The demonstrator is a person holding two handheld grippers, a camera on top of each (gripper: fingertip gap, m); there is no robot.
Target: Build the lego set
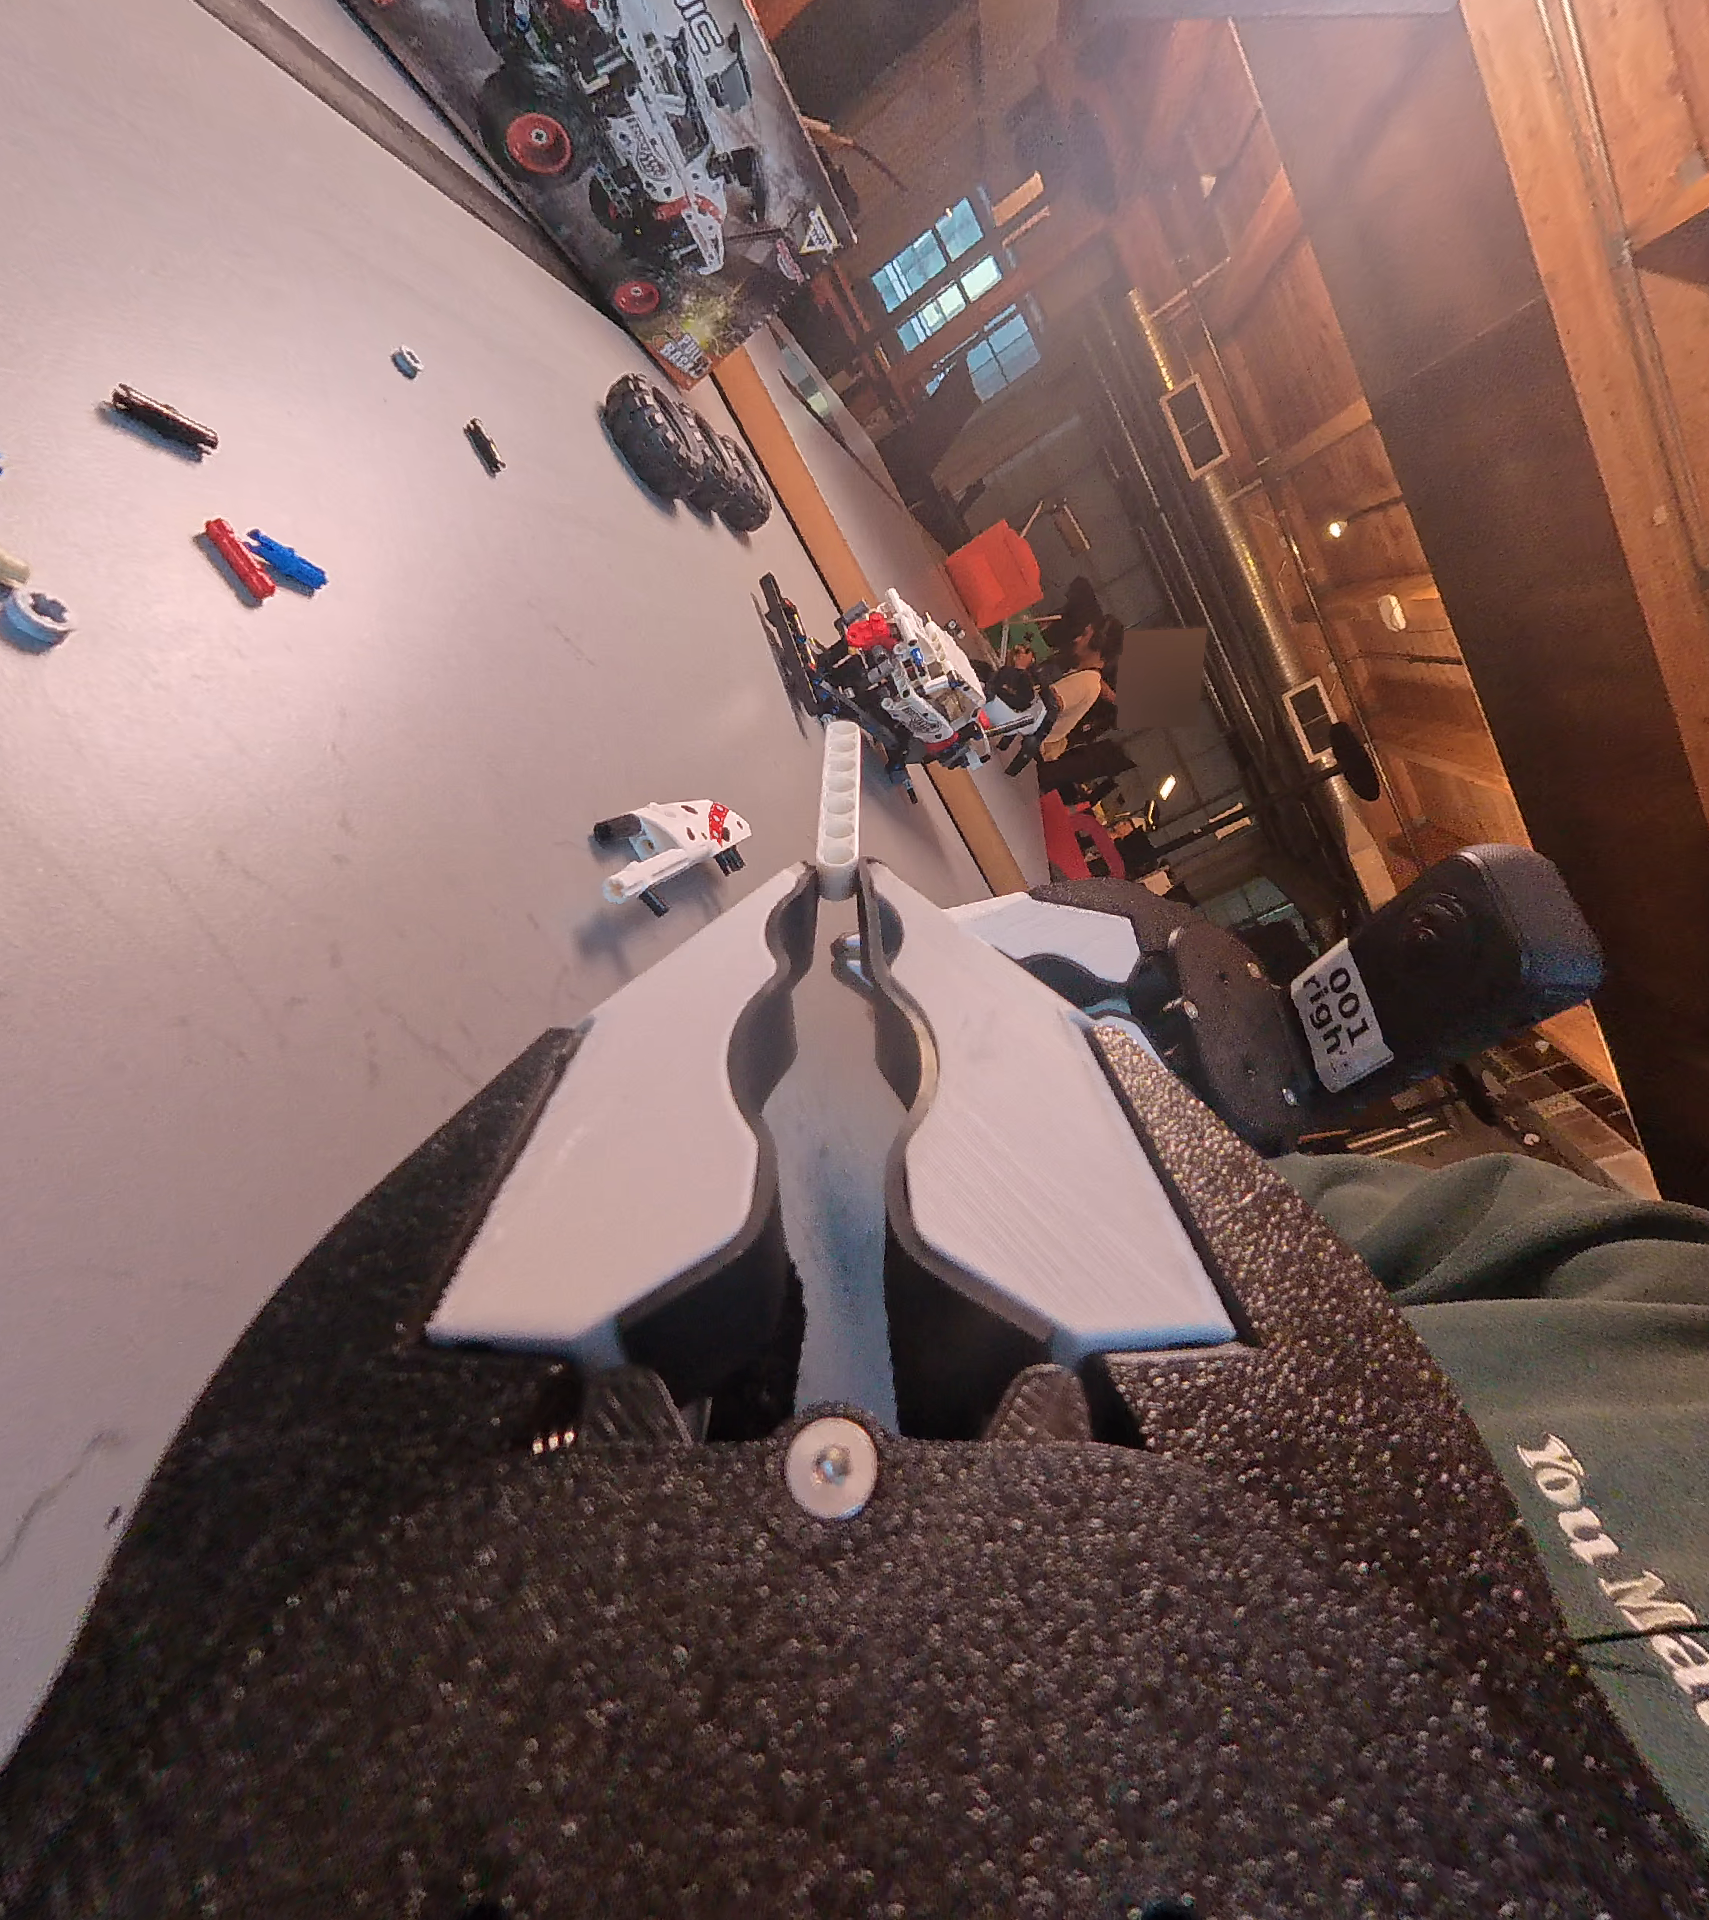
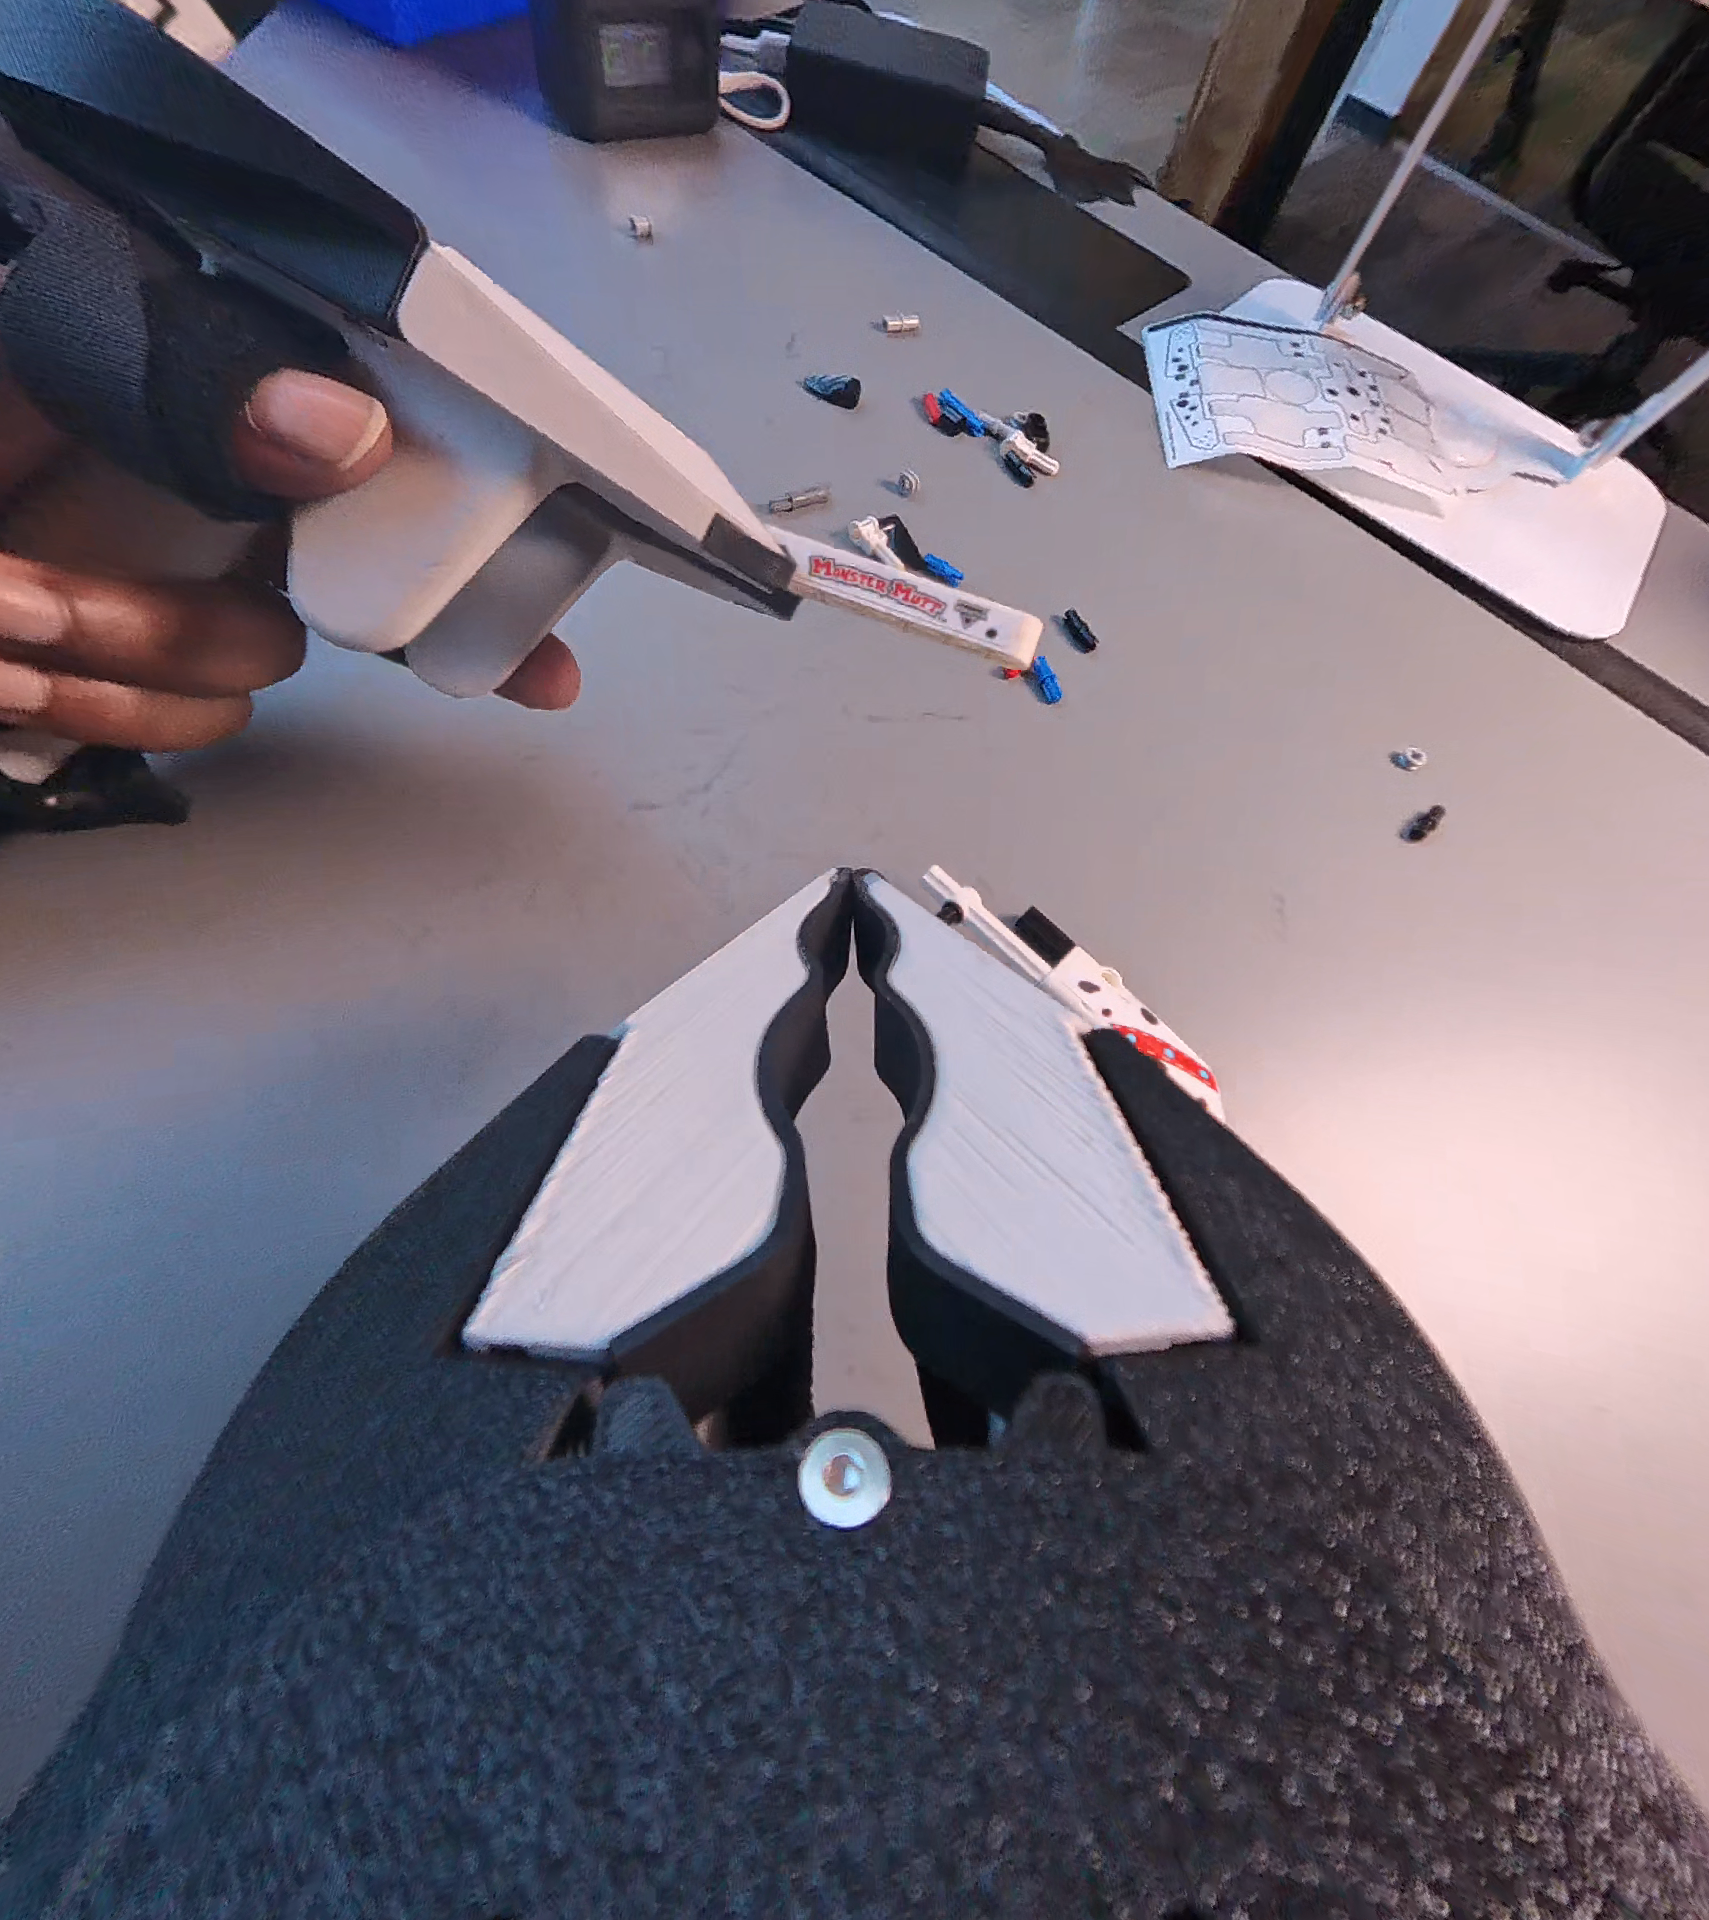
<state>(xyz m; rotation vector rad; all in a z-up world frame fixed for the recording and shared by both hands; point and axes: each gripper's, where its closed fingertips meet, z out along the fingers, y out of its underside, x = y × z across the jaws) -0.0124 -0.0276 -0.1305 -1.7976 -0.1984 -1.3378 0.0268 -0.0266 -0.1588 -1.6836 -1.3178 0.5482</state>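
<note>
Above the counter (image 2: pixel 517 935) my left tool (image 1: pixel 837 873) pinches a white beam (image 1: pixel 839 800) by one end, stickered face clear for fitting; my right tool (image 2: pixel 852 878) hovers closed, empty

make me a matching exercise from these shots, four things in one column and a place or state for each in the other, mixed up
Things:
1. white beam
2. right gripper
3. black tyres
4. spotted white piece

Places or states:
A. lying flat on the table near the right gripper
B. clamped by one end in the left gripper
C. stacked by the set's box
D. jaws closed on nothing

Pairs: 1-B, 2-D, 3-C, 4-A
</note>
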